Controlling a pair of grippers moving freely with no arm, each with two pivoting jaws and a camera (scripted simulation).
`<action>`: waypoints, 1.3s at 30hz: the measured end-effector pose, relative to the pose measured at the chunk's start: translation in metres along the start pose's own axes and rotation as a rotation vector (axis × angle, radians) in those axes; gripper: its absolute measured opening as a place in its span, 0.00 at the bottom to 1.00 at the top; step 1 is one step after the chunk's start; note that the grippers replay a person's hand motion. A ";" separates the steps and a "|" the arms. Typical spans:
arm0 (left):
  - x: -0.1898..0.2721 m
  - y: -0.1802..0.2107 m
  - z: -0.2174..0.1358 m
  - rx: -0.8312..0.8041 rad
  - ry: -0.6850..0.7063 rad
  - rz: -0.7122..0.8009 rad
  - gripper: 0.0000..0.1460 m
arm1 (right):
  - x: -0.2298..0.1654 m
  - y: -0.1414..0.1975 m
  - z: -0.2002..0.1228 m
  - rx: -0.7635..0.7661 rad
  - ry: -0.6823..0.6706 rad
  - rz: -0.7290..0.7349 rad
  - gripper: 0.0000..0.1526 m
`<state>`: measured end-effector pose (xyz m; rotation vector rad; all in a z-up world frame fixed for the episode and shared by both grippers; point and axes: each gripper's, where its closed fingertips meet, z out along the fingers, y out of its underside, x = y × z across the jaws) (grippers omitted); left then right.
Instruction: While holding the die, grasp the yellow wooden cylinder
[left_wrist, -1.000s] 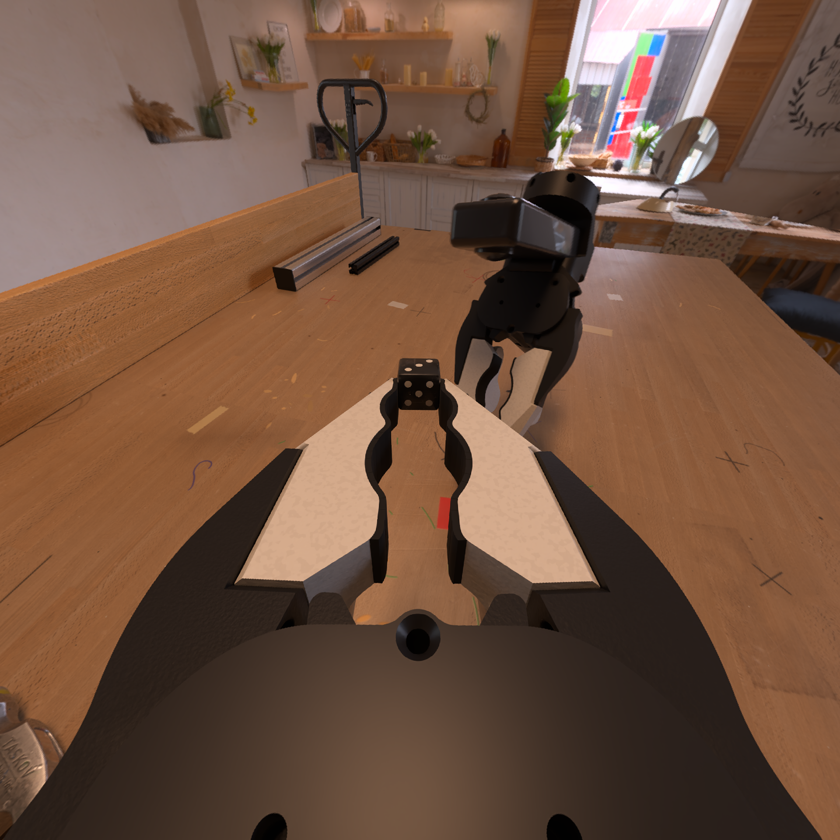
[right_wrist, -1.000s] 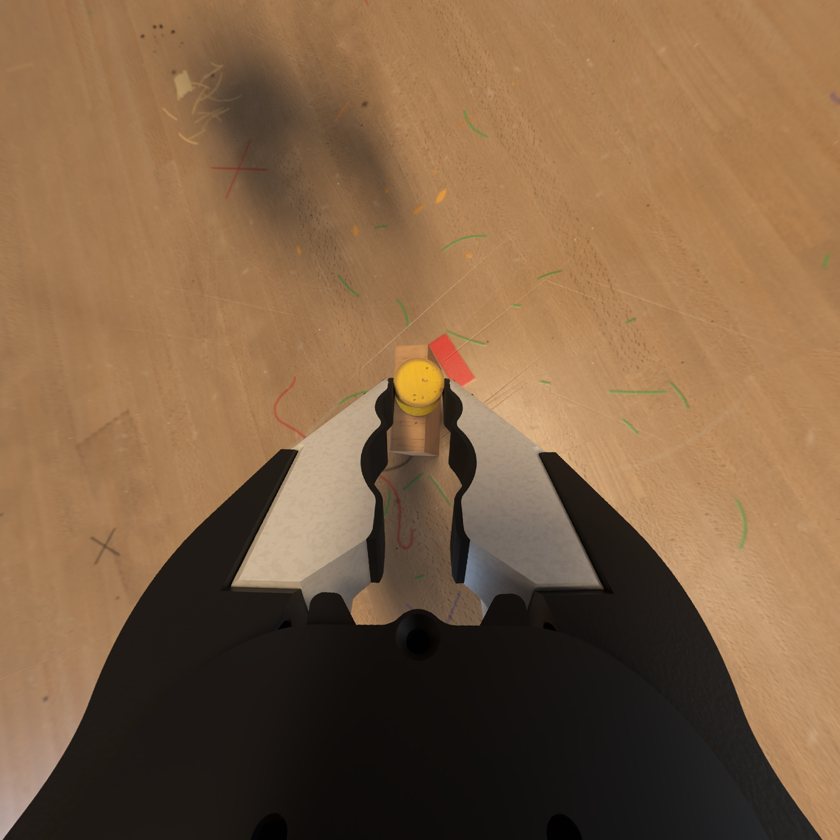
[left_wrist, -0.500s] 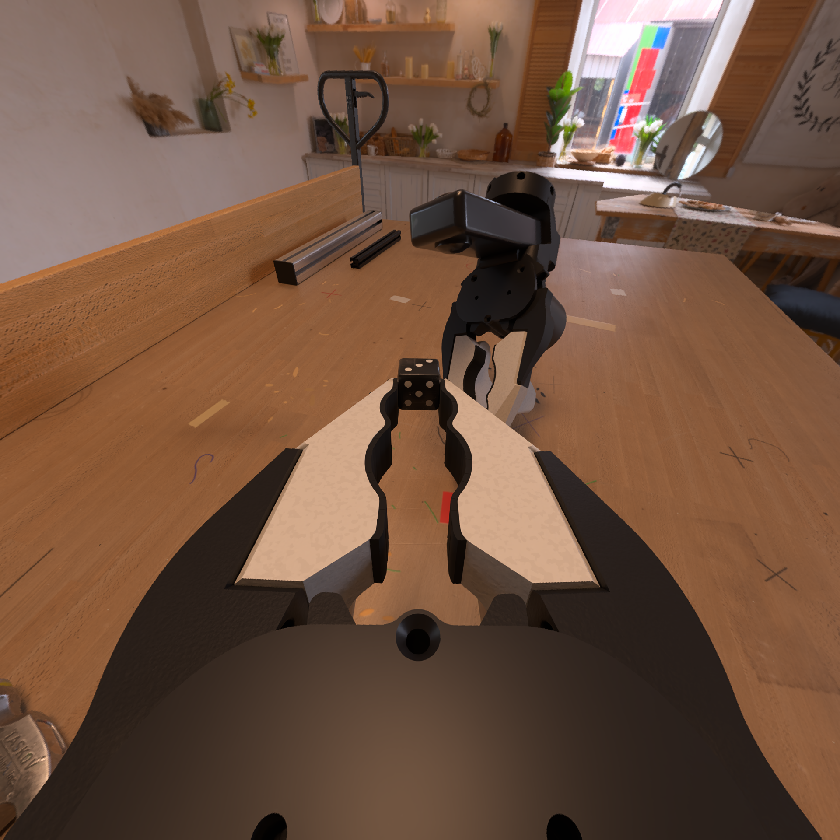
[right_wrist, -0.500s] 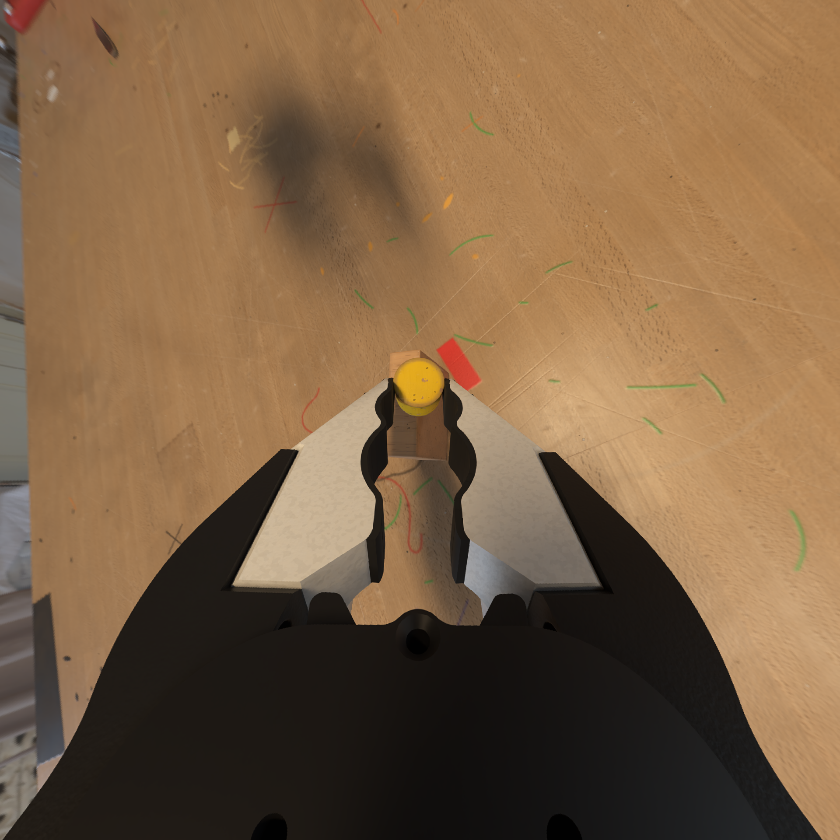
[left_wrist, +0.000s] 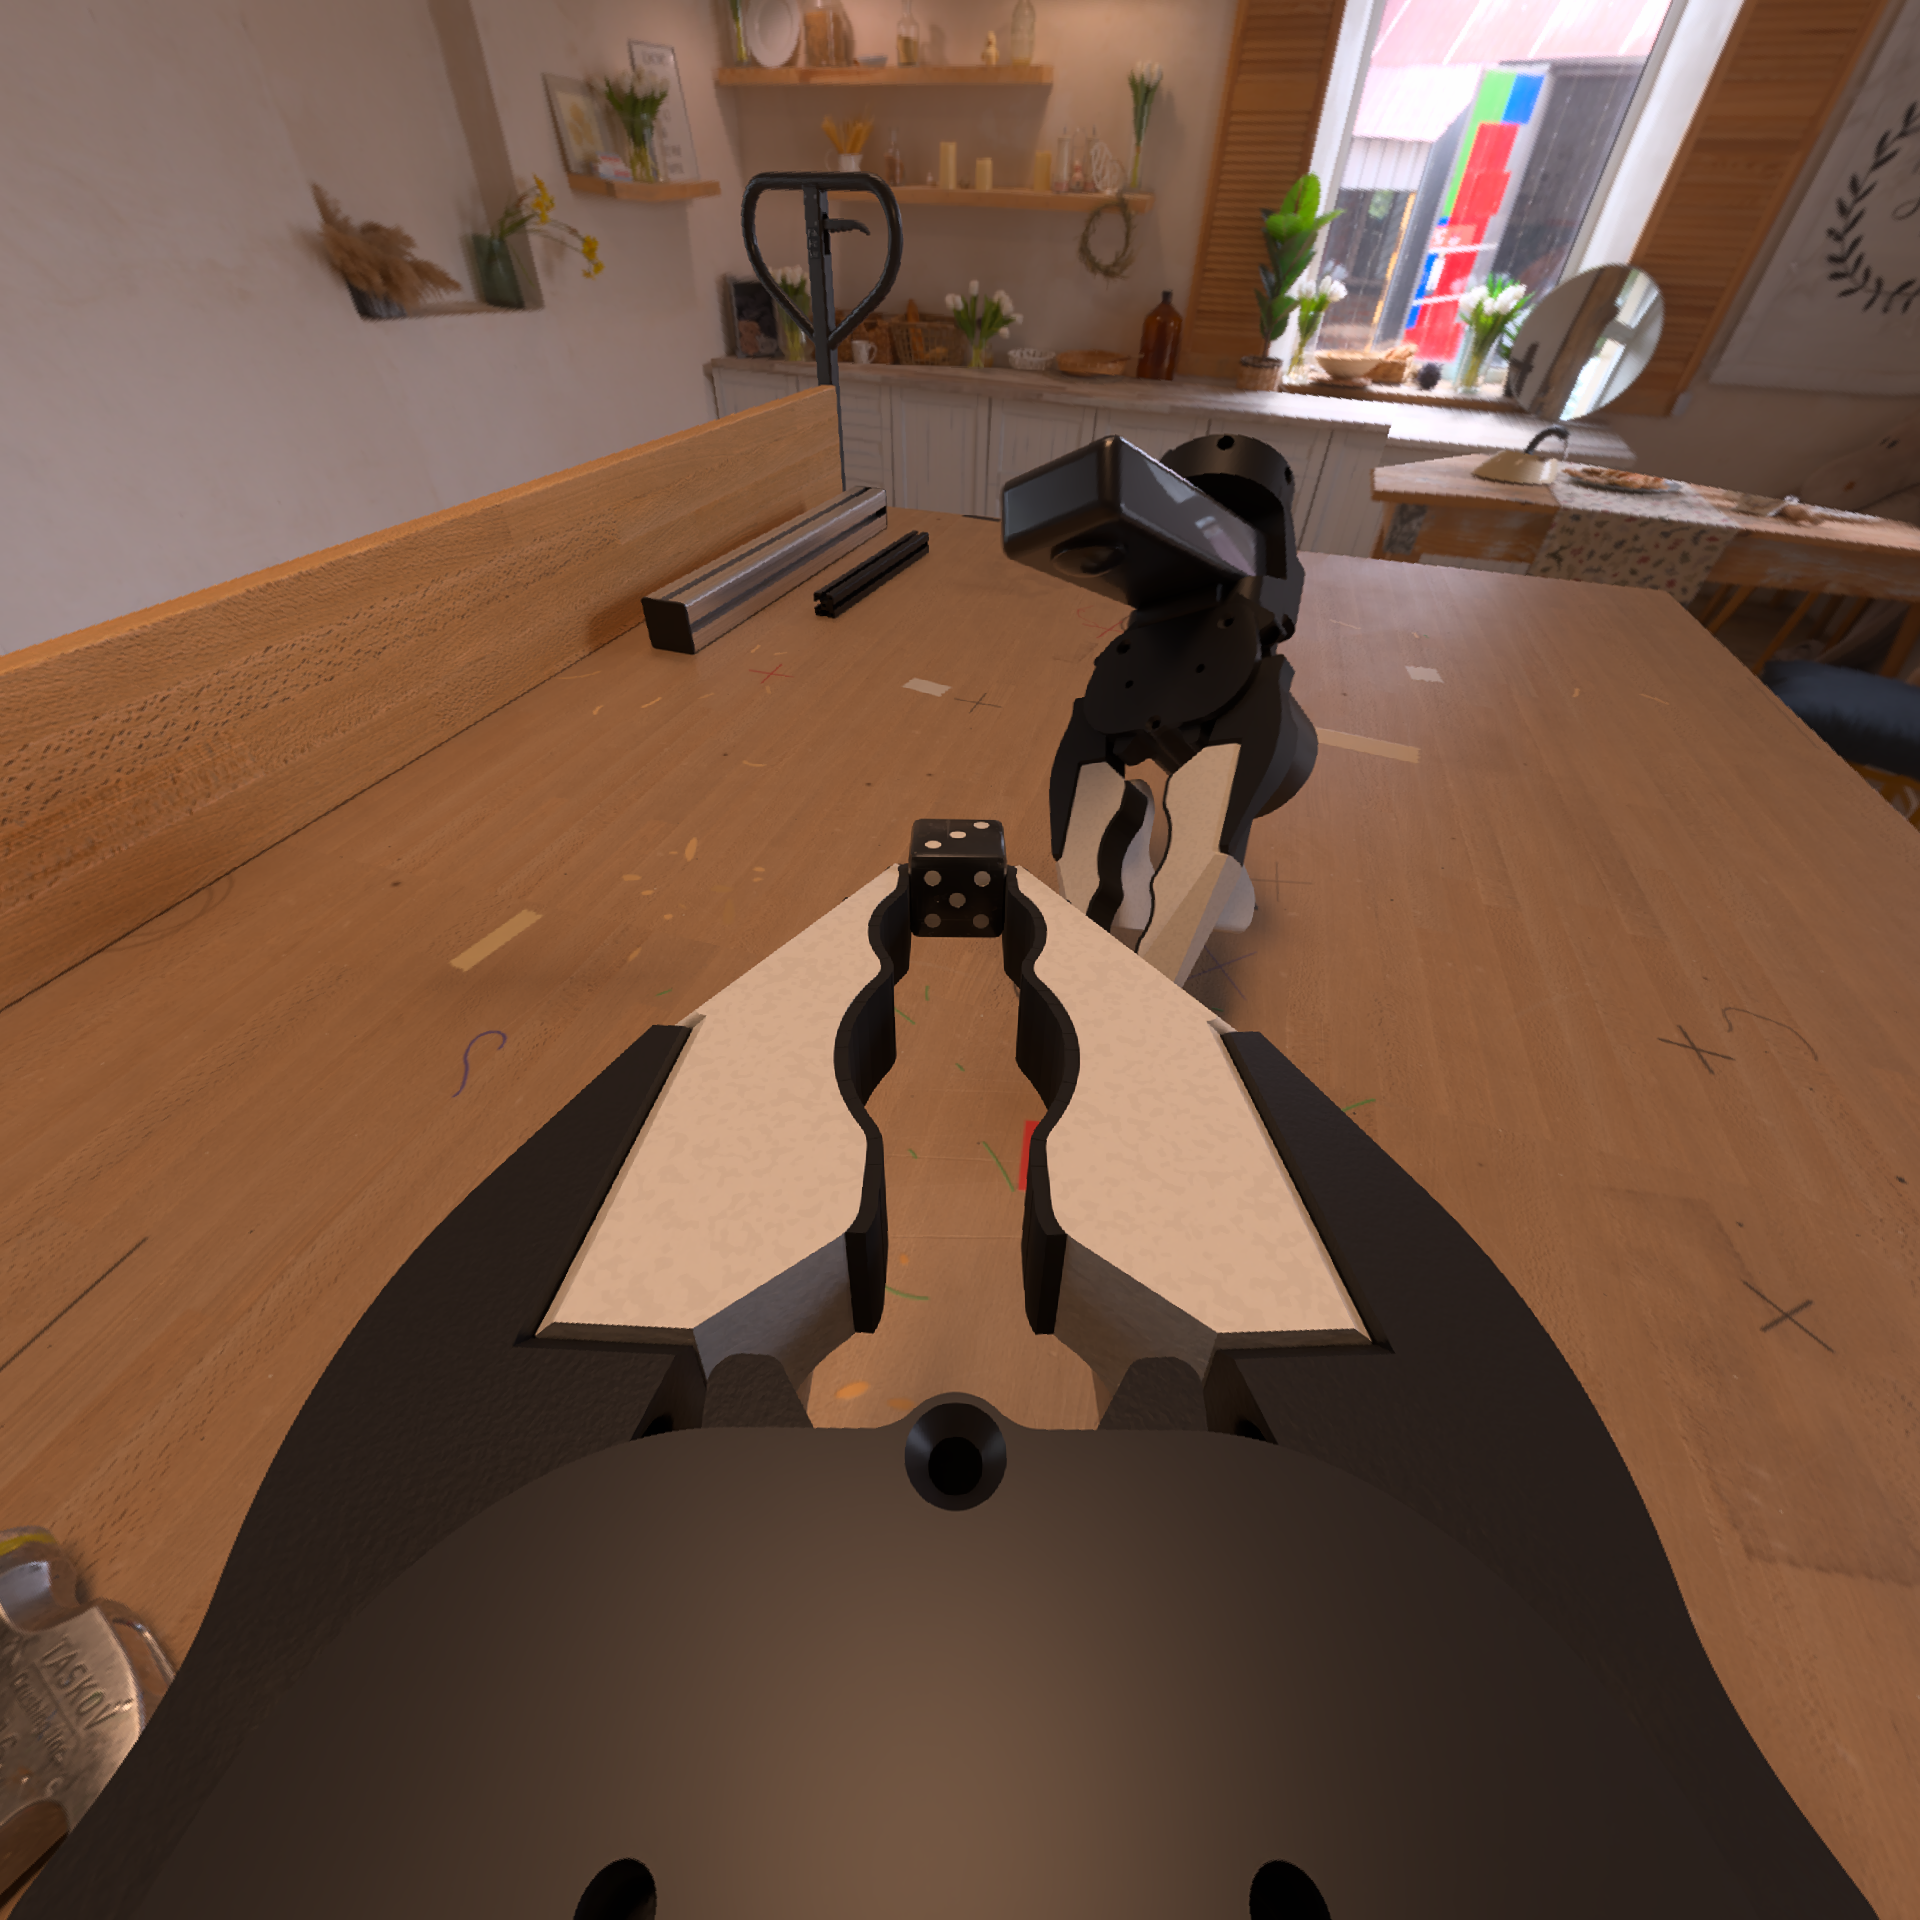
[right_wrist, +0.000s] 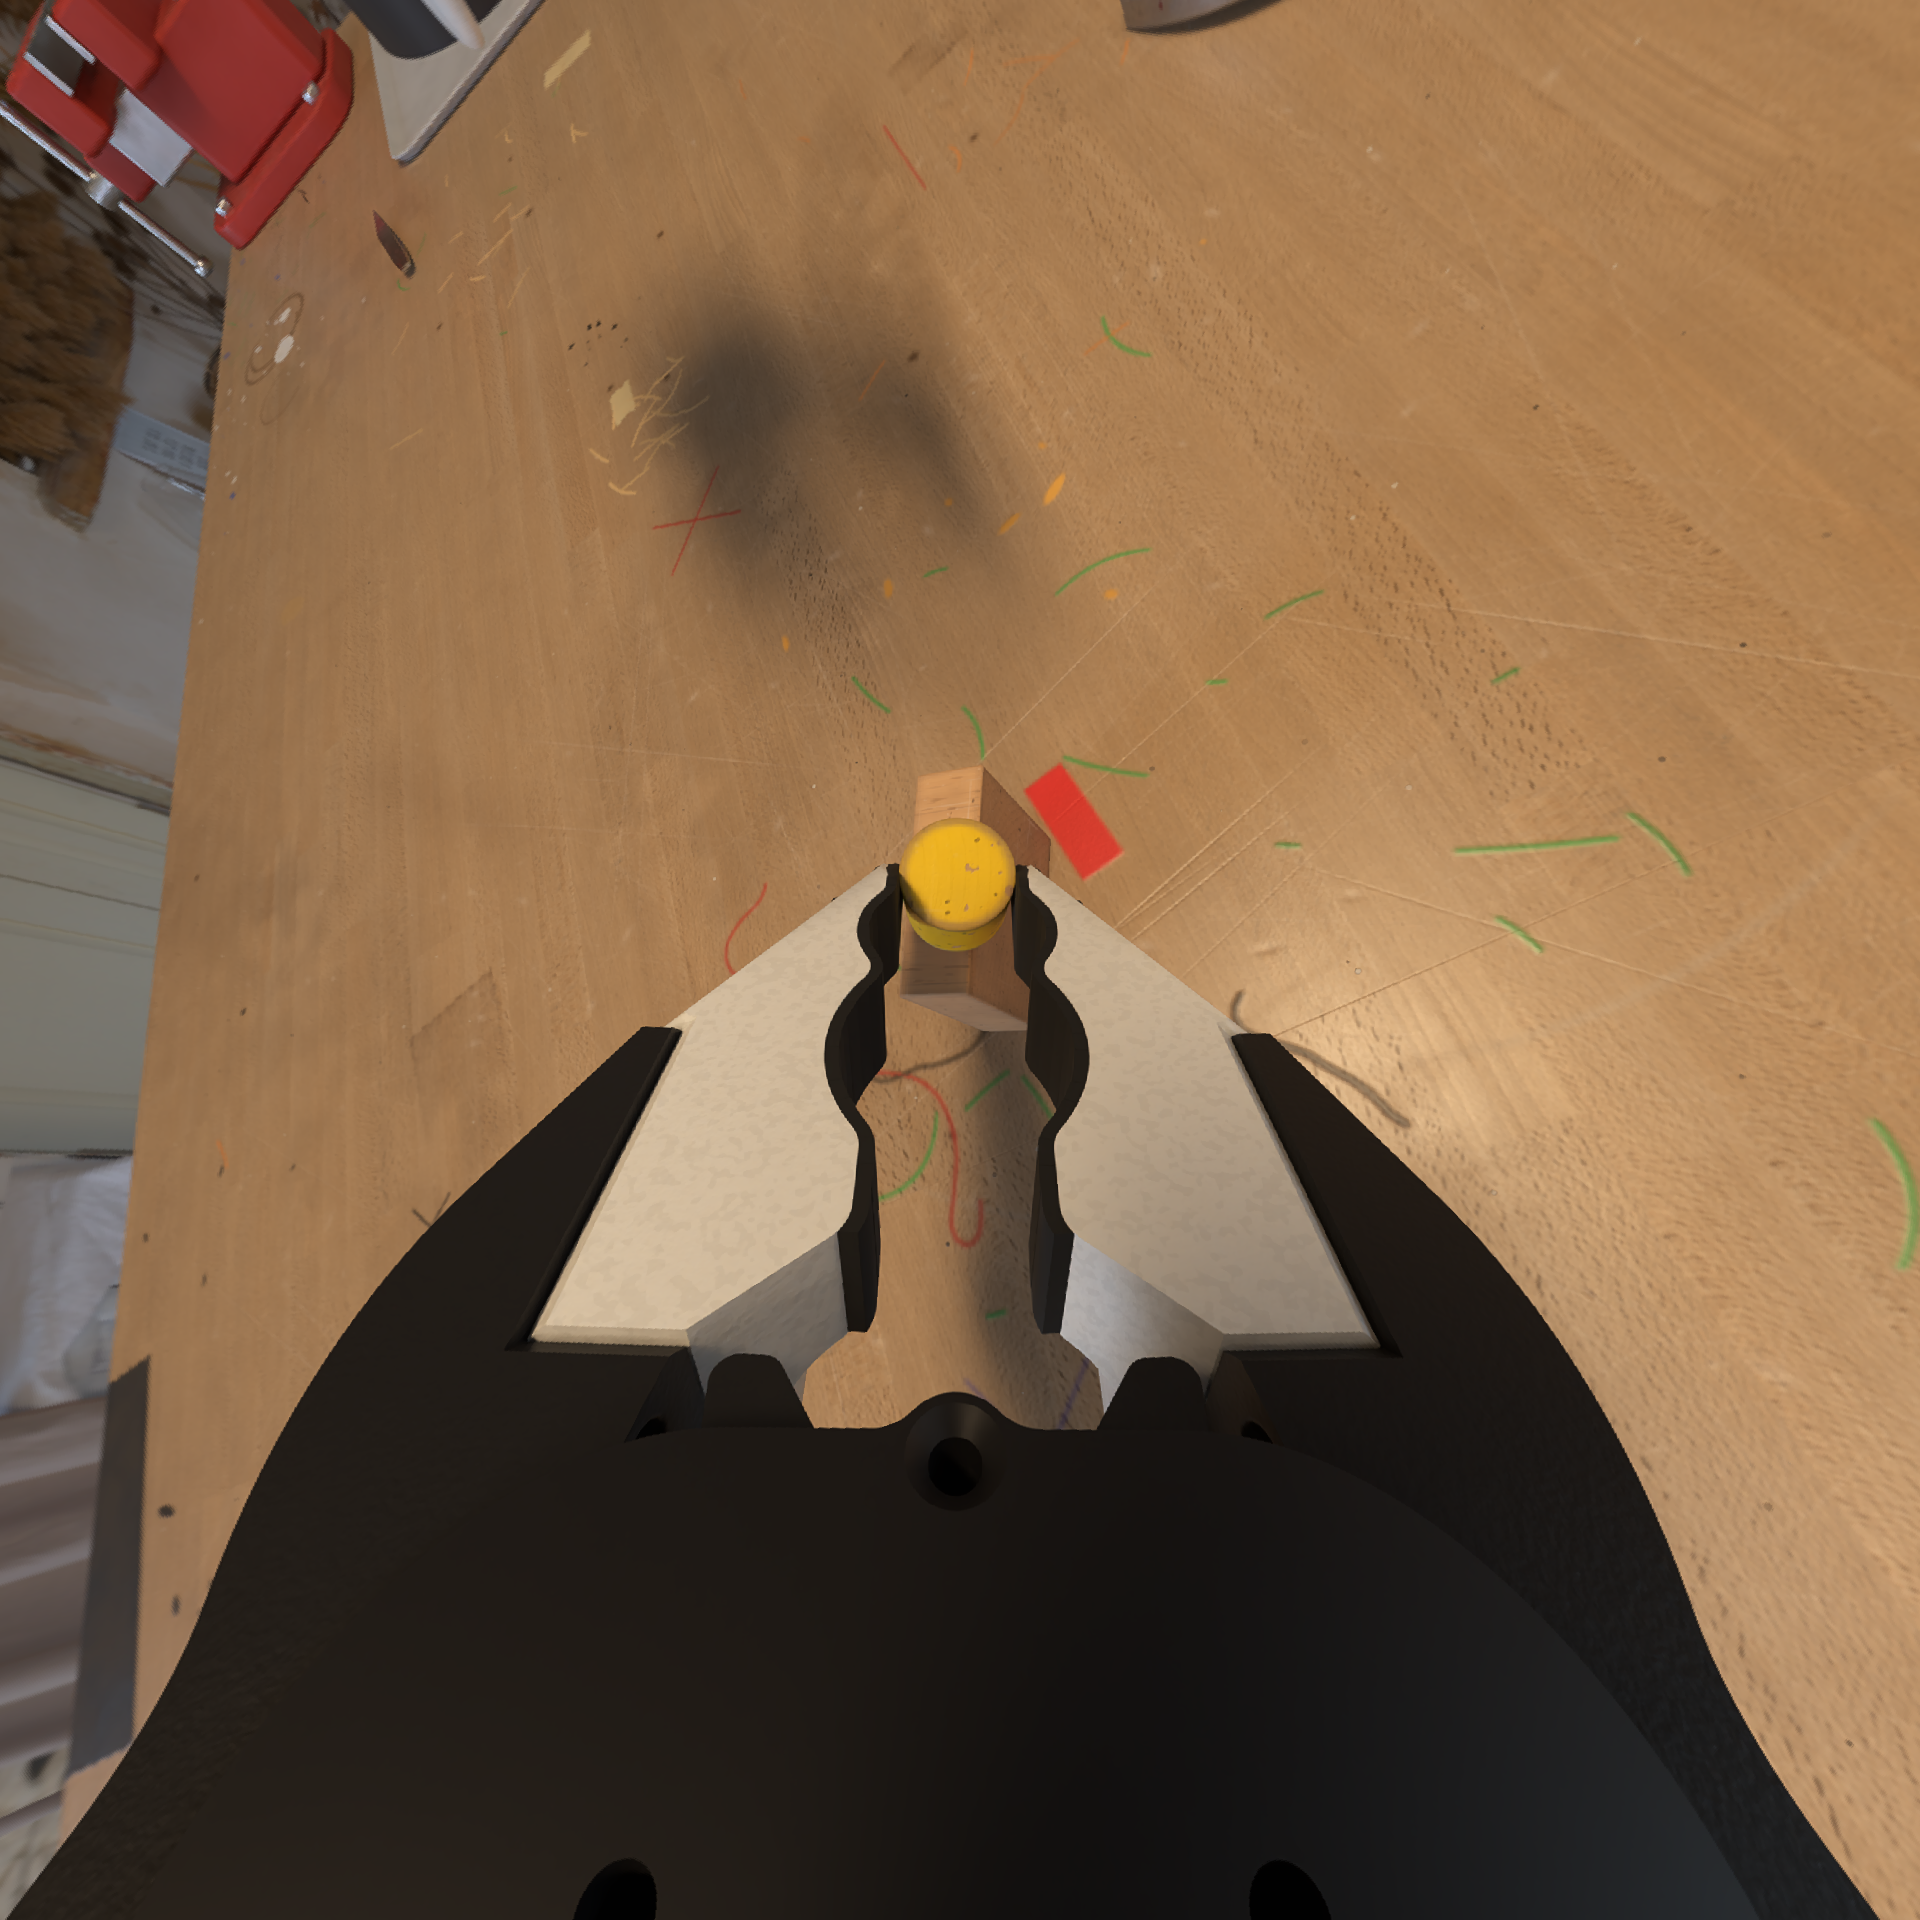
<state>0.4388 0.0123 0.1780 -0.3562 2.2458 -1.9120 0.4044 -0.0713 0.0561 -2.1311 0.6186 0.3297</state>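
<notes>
Die in left tool – apparently pinched

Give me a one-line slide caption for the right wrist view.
Right gripper shut on the yellow wooden cylinder, lifted above a small wooden block and red tape mark on the workbench.

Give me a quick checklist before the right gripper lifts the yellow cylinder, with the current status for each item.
1. Die held between the left gripper's tips, off the table: ok.
2. Yellow wooden cylinder sits between the right gripper's tips: ok.
3. Right jaws pressing on the cylinder with real contact on both sides: looks closed on it, firmness cannot tell.
4. Cylinder clear of the wooden block below it: cannot tell, the two overlap in the right wrist view.
5. Two grippers apart: ok, a gap shows in the left wrist view.
6. Space above the table around the right gripper free for lifting: ok; the red vise stands far off.
</notes>
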 end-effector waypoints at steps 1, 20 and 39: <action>-0.001 0.000 0.000 0.000 -0.001 0.000 0.11 | 0.000 0.001 -0.001 0.012 0.003 -0.012 0.14; -0.017 0.013 -0.003 0.006 -0.009 -0.062 0.11 | -0.010 0.016 -0.017 0.248 -0.104 -0.109 0.14; -0.020 0.013 -0.004 0.017 -0.008 -0.063 0.11 | -0.013 0.019 -0.021 0.256 -0.151 -0.108 0.14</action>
